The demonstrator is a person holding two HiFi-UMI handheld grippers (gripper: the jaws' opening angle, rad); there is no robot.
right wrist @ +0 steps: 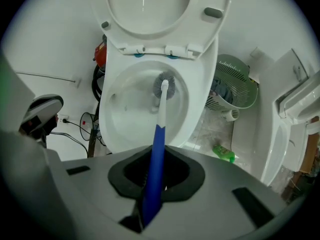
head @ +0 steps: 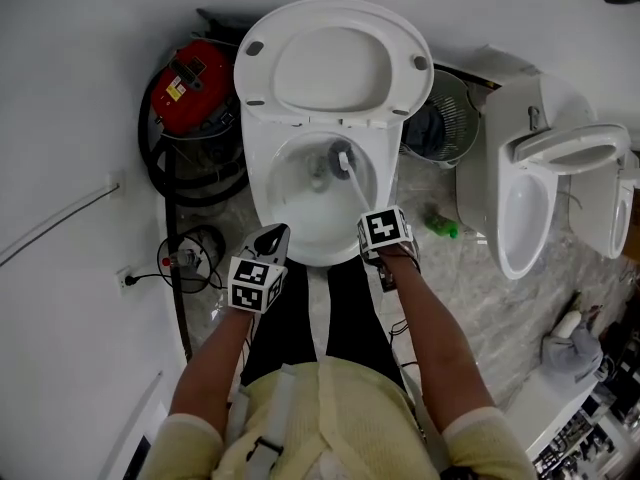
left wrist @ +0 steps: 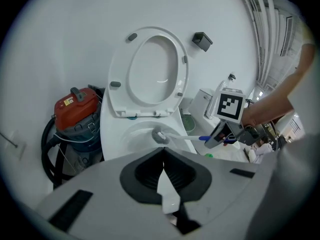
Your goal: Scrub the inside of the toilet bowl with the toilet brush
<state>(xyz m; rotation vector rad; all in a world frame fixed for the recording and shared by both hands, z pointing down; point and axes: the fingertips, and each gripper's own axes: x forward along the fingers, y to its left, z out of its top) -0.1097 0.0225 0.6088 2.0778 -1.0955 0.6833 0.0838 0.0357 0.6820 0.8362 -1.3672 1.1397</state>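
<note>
Brush (right wrist: 156,149) ctr bowl (right wrist: 125,115), off rim (right wrist: 198,109)

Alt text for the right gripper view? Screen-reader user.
The right gripper is shut on the blue handle of a toilet brush, whose bristle head is down inside the white toilet bowl, seat raised. A green bottle lies on the floor to the right.

All three views toward toilet bowl (head: 300,213)

The left tool (left wrist: 163,156), jaws together and empty, faces the toilet bowl (left wrist: 131,134), where the right tool (left wrist: 211,140) holds the toilet brush (left wrist: 177,136) inside.
</note>
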